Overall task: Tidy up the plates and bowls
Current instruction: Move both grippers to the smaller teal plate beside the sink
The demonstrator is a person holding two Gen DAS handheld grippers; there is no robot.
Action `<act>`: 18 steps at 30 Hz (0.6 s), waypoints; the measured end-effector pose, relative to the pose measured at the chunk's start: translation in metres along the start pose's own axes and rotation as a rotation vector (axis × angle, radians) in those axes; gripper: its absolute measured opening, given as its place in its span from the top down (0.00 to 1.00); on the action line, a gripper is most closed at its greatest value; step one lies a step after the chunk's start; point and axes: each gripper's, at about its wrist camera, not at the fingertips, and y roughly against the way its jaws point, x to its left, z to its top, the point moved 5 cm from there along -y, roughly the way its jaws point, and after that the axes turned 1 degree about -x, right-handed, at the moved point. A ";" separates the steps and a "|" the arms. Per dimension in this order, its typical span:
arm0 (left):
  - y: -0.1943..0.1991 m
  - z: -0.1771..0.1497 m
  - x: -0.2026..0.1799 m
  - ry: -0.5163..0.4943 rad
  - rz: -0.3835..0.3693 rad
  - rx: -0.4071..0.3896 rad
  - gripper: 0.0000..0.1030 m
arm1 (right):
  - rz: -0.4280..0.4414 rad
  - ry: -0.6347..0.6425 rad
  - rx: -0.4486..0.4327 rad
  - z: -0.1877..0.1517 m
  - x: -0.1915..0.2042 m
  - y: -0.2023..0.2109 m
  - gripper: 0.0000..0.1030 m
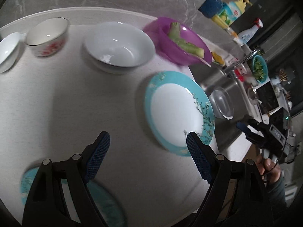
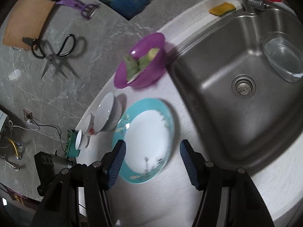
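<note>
A teal-rimmed white plate (image 1: 178, 111) lies on the white counter by the sink; it also shows in the right wrist view (image 2: 145, 141). A second teal plate (image 1: 106, 204) lies under my left gripper. A large white bowl (image 1: 119, 45), a red-flowered bowl (image 1: 47, 36) and a small white bowl (image 1: 7, 51) stand in a row behind. My left gripper (image 1: 147, 138) is open and empty above the counter, its right finger over the plate's near rim. My right gripper (image 2: 151, 147) is open and empty, hovering over the plate. The other gripper (image 1: 263, 134) shows at the right in the left wrist view.
A purple bowl (image 2: 140, 64) with green vegetable pieces stands behind the plate. A steel sink (image 2: 236, 79) holds a clear glass bowl (image 2: 284, 58). A yellow sponge (image 2: 223, 9) lies by the tap. Scissors (image 2: 55, 54) hang on the wall. Bottles (image 1: 231, 9) stand at the back.
</note>
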 end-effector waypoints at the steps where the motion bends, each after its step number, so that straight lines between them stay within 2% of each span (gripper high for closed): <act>1: -0.009 0.000 -0.004 -0.003 0.014 0.009 0.20 | 0.010 -0.003 0.012 0.004 -0.005 0.000 0.38; 3: -0.028 0.006 -0.015 -0.015 0.051 0.041 0.20 | 0.018 0.005 0.035 0.004 -0.007 -0.005 0.31; 6: -0.050 0.010 -0.012 -0.001 0.097 0.061 0.20 | 0.039 0.007 0.076 0.006 -0.014 -0.020 0.28; 11: -0.073 0.026 -0.001 0.047 0.064 0.054 0.20 | 0.094 -0.025 0.131 0.008 -0.022 -0.047 0.21; 14: -0.082 0.028 0.001 0.013 0.048 0.060 0.15 | 0.134 -0.029 0.166 0.011 -0.023 -0.061 0.21; 18: -0.097 0.030 0.003 -0.020 0.041 0.088 0.15 | 0.165 -0.003 0.202 0.012 -0.021 -0.075 0.21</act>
